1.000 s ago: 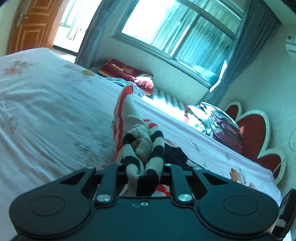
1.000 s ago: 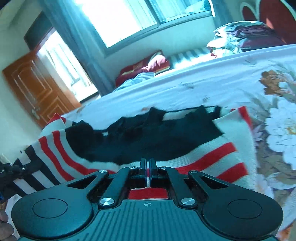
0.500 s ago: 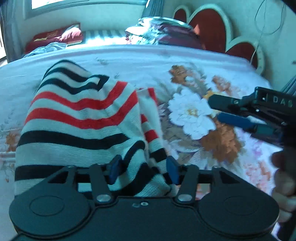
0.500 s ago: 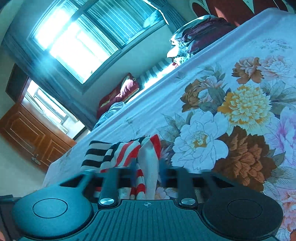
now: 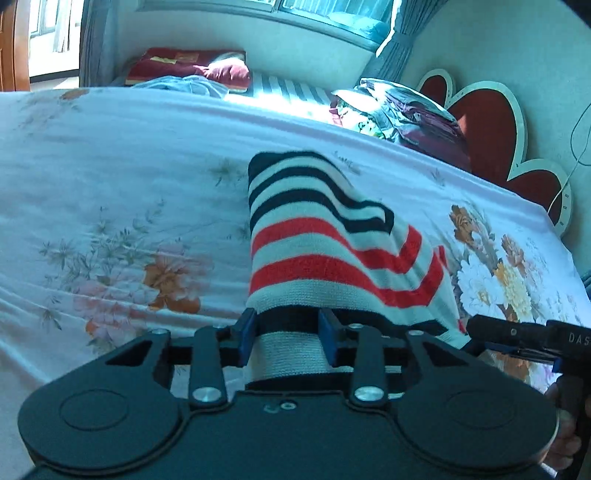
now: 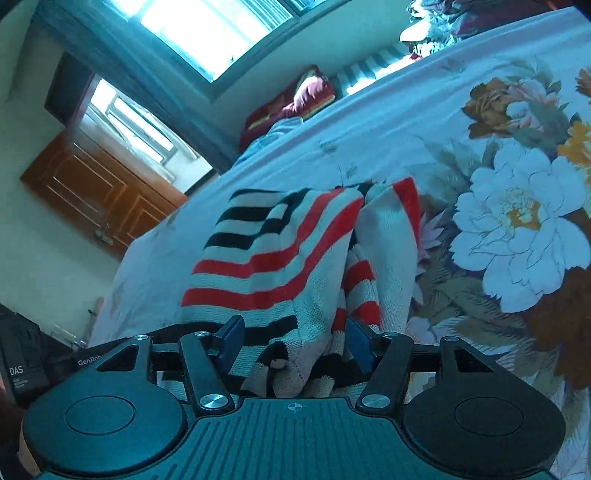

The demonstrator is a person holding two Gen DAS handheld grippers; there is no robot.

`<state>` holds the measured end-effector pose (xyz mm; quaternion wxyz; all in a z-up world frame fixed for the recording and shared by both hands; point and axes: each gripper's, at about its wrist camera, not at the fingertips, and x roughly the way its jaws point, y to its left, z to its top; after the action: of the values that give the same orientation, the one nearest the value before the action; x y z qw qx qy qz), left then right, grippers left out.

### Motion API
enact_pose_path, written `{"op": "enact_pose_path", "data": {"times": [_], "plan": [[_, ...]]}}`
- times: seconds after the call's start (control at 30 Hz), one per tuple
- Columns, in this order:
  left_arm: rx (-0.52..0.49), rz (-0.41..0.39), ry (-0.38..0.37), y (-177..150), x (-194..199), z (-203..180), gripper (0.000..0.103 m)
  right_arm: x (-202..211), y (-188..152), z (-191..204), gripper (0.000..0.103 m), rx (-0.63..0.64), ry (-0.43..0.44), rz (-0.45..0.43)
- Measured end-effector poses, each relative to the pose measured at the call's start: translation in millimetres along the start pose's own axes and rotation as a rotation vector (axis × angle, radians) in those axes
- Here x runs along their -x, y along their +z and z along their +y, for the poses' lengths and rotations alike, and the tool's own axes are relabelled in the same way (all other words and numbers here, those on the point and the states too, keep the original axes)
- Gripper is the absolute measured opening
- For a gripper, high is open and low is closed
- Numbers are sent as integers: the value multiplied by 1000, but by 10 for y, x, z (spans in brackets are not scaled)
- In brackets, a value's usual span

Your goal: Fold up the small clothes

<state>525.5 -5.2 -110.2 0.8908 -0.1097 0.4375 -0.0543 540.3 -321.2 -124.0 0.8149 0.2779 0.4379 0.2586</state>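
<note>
Left claw (image 5: 287, 338) closing, jumper (image 5: 325, 236) hem between its pads, not yet pinched. Right claw (image 6: 293, 341) closing likewise around bunched hem. Lying on floral bedsheet (image 5: 110, 177), folded roughly lengthwise; likely another fold and smoothing left. Soft ribbed knit, striped red, black, cream.

Daylight floods in from the window (image 6: 207, 33) at the top of my right wrist view, blown out to white glare. A teal cast tints both feeds. Sun stripes the far bedding (image 5: 280, 88) upper centre. Fisheye bends the edges; corners vignette black. Focus is fairly sharp, slightly soft.
</note>
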Motion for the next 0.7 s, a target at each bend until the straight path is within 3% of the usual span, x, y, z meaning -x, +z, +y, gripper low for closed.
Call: {"op": "enact_pose_path", "data": {"times": [0.17,0.3,0.37,0.47,0.6,0.63,0.7], "plan": [[-22,-10,1,-141,-5,65,35,-291,-21,-32,59,27,-45,66],[-65,-4,-15,-108,-16,63,35,-397,-37,148,26,125,-123,65],[-82,-13,-29,-82,2,57,33,-397,-68,252,21,185,-155,45],[-93,-36,-63,-68,37,53,31,-227,-99,431,18,316,-186,-32],[-177,-47,-114,-10,7,-141,31,112,-132,464,18,395,-206,-130],[-228,-40,-98,-1,-33,-237,31,143,-151,418,18,400,-208,-141],[-367,-9,-20,-19,-176,-457,31,-50,-159,217,18,357,-236,-79]]}}
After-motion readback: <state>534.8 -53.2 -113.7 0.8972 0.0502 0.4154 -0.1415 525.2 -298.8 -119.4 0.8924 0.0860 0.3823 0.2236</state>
